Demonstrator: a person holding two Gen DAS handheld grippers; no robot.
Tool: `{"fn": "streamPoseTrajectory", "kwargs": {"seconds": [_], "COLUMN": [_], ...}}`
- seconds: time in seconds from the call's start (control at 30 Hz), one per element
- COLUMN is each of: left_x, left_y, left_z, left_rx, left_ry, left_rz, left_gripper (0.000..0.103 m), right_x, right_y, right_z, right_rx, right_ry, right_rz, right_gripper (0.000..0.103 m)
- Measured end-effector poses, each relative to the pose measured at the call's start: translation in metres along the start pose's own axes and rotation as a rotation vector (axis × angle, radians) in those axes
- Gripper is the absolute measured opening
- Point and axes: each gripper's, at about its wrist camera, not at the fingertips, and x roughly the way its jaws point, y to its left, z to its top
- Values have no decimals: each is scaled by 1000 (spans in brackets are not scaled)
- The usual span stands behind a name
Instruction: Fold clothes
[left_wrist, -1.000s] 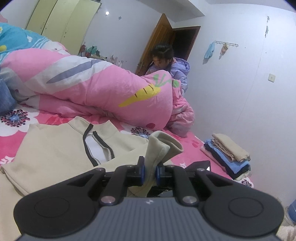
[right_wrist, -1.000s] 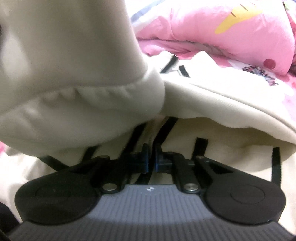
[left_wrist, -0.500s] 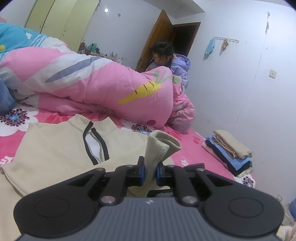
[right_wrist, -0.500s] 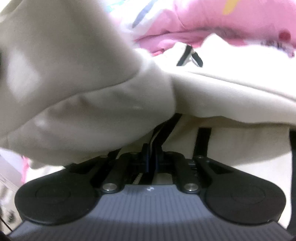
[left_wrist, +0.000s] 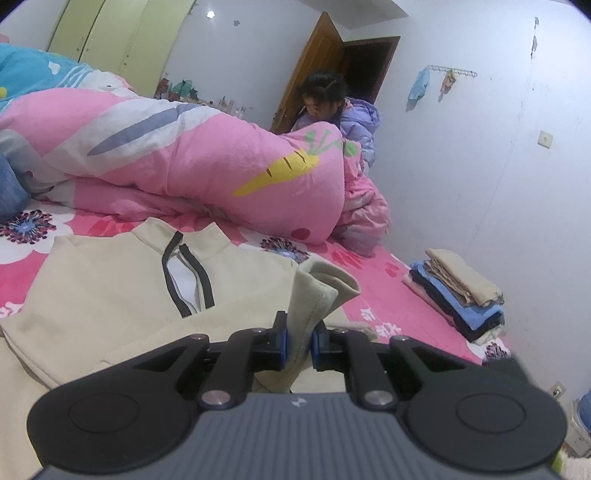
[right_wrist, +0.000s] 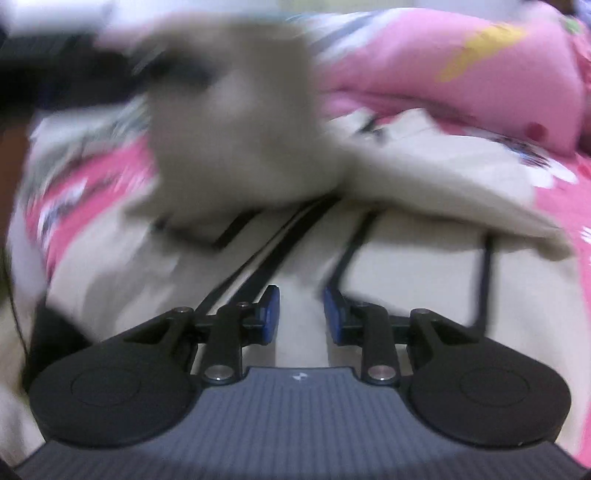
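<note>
A cream jacket (left_wrist: 110, 288) with a black-edged zip lies spread on the pink flowered bed. My left gripper (left_wrist: 298, 339) is shut on the cuff of its sleeve (left_wrist: 321, 284), which stands up between the blue pads. In the blurred right wrist view my right gripper (right_wrist: 301, 314) is open just above the jacket's lower body (right_wrist: 406, 295), with black stripes running under it and nothing between its fingers. The lifted sleeve (right_wrist: 236, 129) hangs at the upper left of that view, with the dark left gripper (right_wrist: 55, 74) smeared behind it.
A bunched pink duvet (left_wrist: 207, 162) with a carrot print lies across the bed behind the jacket. A stack of folded clothes (left_wrist: 458, 291) sits at the bed's right edge by the wall. A person (left_wrist: 343, 110) in a purple jacket sits beyond the duvet near the door.
My right gripper has opened and let go of the jacket fabric, and its view has swung fast. The left gripper keeps its hold on the sleeve cuff and has barely moved.
</note>
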Motion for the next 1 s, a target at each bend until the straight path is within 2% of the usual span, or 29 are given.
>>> {"fn": "streamPoseTrajectory", "kwargs": {"seconds": [0.03, 0.07, 0.1, 0.2, 0.3, 0.37, 0.43, 0.5, 0.57, 0.63, 0.73, 0.9, 1.0], "left_x": [0, 0, 0, 1, 4, 11, 20, 28, 27, 18, 3, -23, -23], "left_y": [-2, -4, -6, -12, -22, -32, -40, -49, -58, -66, -72, -67, -60], "left_z": [-2, -4, -6, -16, -33, -53, -72, -92, -108, -112, -110, -83, -64], "left_rx": [9, 19, 27, 52, 110, 173, 233, 291, 337, 362, 372, 309, 276], "left_ry": [7, 13, 20, 43, 81, 148, 225, 297, 317, 328, 339, 277, 210], "left_rz": [3, 6, 4, -11, -38, -55, -65, -74, -73, -104, -147, -187, -159], "left_gripper": [12, 12, 12, 12, 14, 17, 25, 38, 47, 51, 53, 54, 57], "right_x": [1, 9, 3, -12, -37, -55, -72, -83, -90, -91, -88, -67, -51], "right_y": [20, 43, 47, 29, 8, -7, -30, -47, -65, -74, -71, -62, -63], "right_z": [-5, 4, 2, -3, -18, -35, -50, -66, -75, -78, -65, -31, -14], "right_rx": [-74, -139, -166, -59, 56, 149, 266, 371, 474, 520, 468, 407, 400], "right_ry": [-17, -38, -53, -55, -70, -76, -83, -92, -115, -146, -171, -219, -199], "right_rz": [-16, -34, -33, 25, -7, -45, -89, -131, -144, -138, -144, -44, 29], "right_gripper": [21, 17, 17, 17, 19, 19, 21, 22, 22, 22, 24, 24, 26]}}
